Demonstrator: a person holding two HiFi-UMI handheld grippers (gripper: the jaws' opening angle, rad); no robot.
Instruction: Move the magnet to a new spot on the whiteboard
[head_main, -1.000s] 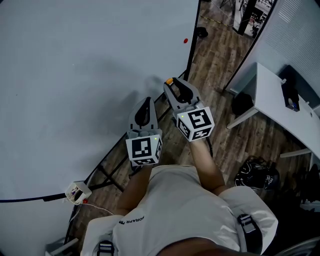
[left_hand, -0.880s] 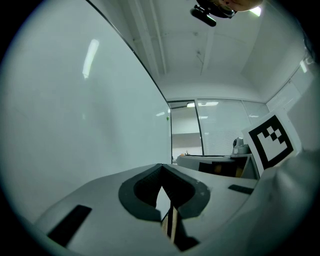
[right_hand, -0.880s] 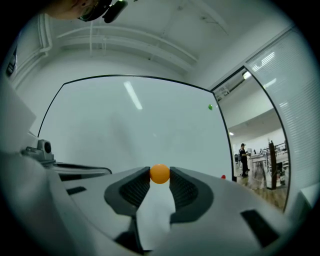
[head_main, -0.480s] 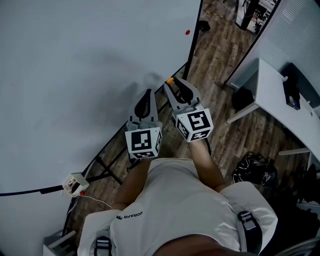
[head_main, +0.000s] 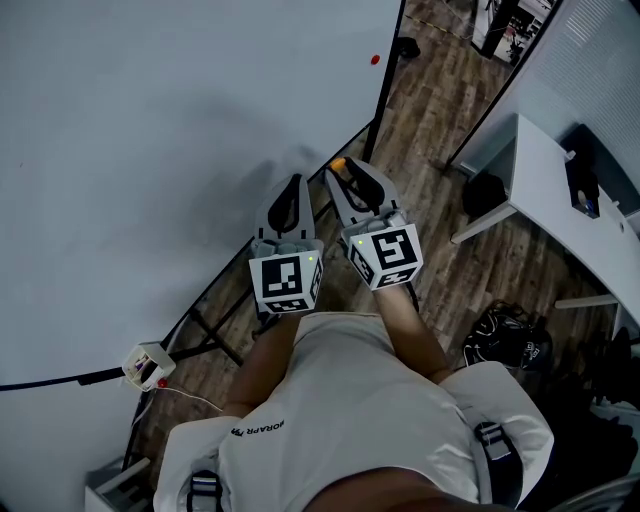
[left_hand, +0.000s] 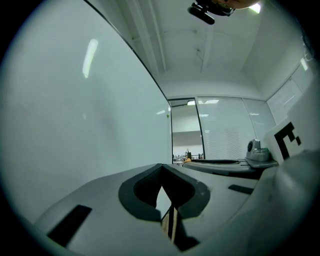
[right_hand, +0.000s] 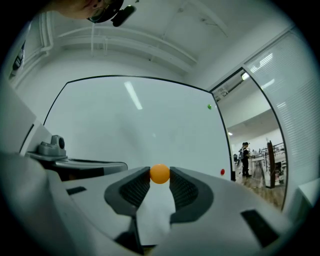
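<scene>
The whiteboard (head_main: 150, 150) fills the left of the head view and stands ahead in the right gripper view (right_hand: 140, 125). My right gripper (right_hand: 160, 178) is shut on a small orange round magnet (right_hand: 160, 173), pinched at the fingertips a little off the board. From the head view the magnet (head_main: 339, 162) shows at the tip of the right gripper (head_main: 346, 170), near the board's lower right corner. My left gripper (head_main: 292, 184) hangs beside it on the left, jaws together and nothing between them (left_hand: 161, 166).
A red magnet (head_main: 375, 60) and a green magnet (right_hand: 209, 106) sit near the board's right edge. The board's black stand legs (head_main: 215, 335) cross the wooden floor. A white desk (head_main: 555, 195) and a black bag (head_main: 510, 345) lie to the right. A person (right_hand: 245, 157) stands far off.
My right gripper has sunk slightly and drawn a little back with the orange magnet still pinched. The left gripper has stayed put.
</scene>
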